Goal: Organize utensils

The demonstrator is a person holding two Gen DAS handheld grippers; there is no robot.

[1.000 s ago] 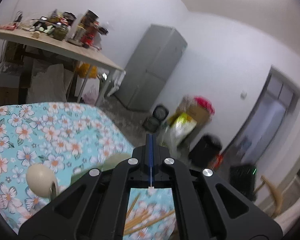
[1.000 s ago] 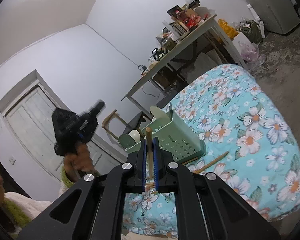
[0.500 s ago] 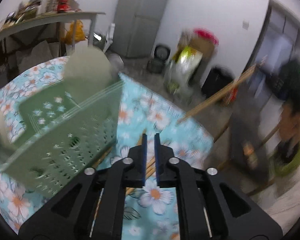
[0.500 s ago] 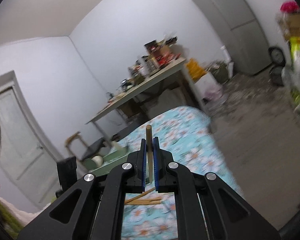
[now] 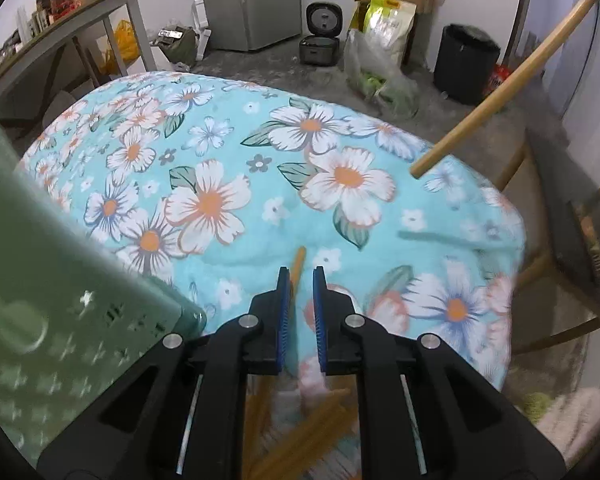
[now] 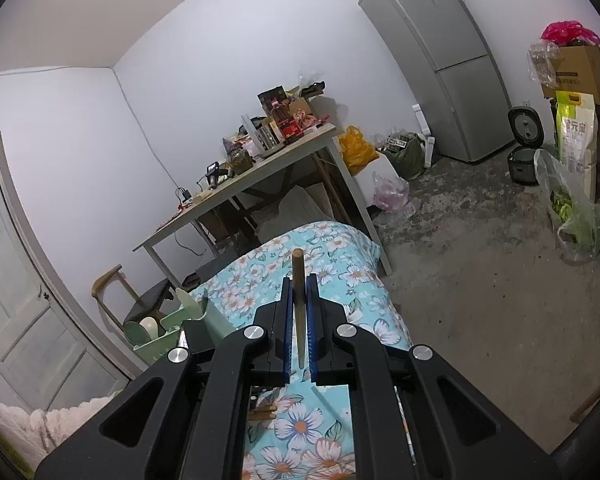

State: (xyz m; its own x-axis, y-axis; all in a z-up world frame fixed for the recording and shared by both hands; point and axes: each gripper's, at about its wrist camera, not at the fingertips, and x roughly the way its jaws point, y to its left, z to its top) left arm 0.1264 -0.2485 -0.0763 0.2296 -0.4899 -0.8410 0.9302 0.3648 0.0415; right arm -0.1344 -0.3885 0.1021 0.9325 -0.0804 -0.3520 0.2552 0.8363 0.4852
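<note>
My right gripper is shut on a wooden chopstick that stands up between its blue pads, above the flowered table. The same chopstick shows in the left wrist view, slanting in from the upper right. My left gripper hovers low over several wooden chopsticks lying on the cloth; its jaws stand a small gap apart around the tip of one chopstick without clamping it. A green utensil basket is close at the left, and in the right wrist view it holds spoons.
The table wears a turquoise flowered cloth. A wooden chair stands at its right edge. A cluttered desk, a fridge, a rice cooker, bags and a black bin stand around the room.
My left gripper has swung down from facing the room to just above the chopstick pile beside the basket, its jaws slightly wider. My right gripper has lifted and turned with its chopstick.
</note>
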